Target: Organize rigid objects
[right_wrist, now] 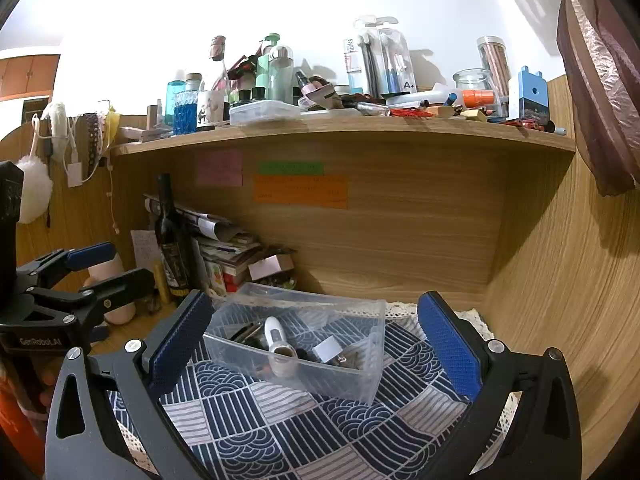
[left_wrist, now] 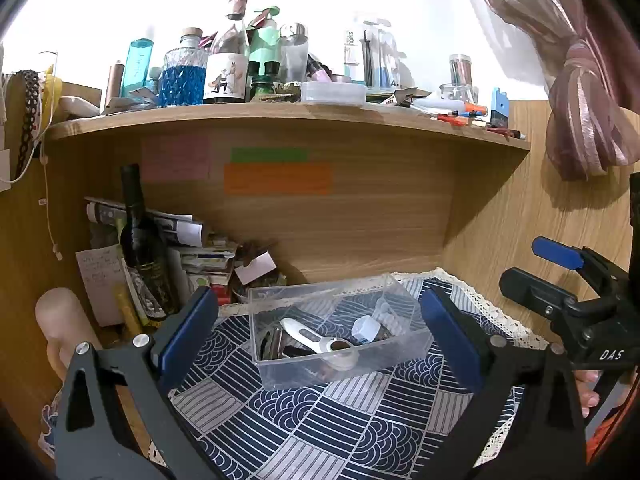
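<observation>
Two handheld grippers face a clear plastic box on a patterned cloth, inside a wooden desk nook.

Left wrist view: the left gripper (left_wrist: 320,328) points forward and slightly down, its blue-padded fingers (left_wrist: 188,336) spread wide with nothing between them. The clear plastic box (left_wrist: 340,364) sits on the blue and white cloth (left_wrist: 320,432), framed between the fingers but not touched by them. Inside the box lie a white handled tool (left_wrist: 316,340), a small white cube-like piece (left_wrist: 366,330) and some dark items too jumbled to identify. The right gripper (left_wrist: 560,276) hangs at the right edge, beside the cloth, fingers parted. A dark wine bottle (left_wrist: 140,240) stands upright to the left, against stacked papers.

Right wrist view: the right gripper (right_wrist: 312,344) also points forward and down, fingers (right_wrist: 450,348) wide and empty. The box (right_wrist: 304,376) lies between them, closer to the left finger, which overlaps the box's near corner; contact cannot be told. The left gripper (right_wrist: 104,268) hovers at the left, apart from the box, fingers parted.
</observation>
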Action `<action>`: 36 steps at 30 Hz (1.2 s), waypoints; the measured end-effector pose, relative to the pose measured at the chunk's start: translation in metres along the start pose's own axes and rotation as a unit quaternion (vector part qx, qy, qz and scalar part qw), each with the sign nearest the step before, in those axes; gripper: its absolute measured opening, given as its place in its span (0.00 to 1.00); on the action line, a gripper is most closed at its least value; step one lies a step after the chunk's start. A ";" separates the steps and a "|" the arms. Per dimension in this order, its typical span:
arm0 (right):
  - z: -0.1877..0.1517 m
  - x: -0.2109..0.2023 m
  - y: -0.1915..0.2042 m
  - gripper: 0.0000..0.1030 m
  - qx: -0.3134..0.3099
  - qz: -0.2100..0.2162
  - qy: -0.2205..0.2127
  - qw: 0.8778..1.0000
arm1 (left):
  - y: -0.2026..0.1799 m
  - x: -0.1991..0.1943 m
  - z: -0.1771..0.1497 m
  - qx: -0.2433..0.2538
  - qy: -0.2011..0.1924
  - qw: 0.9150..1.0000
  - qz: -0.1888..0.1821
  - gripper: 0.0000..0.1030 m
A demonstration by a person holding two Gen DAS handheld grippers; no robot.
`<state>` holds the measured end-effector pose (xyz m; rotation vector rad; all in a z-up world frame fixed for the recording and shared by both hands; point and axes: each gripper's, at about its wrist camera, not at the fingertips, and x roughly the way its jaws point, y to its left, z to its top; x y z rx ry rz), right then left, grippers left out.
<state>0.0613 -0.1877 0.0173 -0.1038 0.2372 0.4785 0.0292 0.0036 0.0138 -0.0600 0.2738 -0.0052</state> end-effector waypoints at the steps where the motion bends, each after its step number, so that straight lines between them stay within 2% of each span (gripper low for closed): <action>1: 0.000 0.000 0.000 1.00 0.000 0.000 0.000 1.000 | 0.000 0.000 0.000 0.000 0.000 1.000 0.000 1.00; 36: 0.002 0.002 0.003 1.00 -0.003 0.001 0.000 1.000 | 0.002 0.000 0.000 -0.004 -0.002 1.000 -0.022 1.00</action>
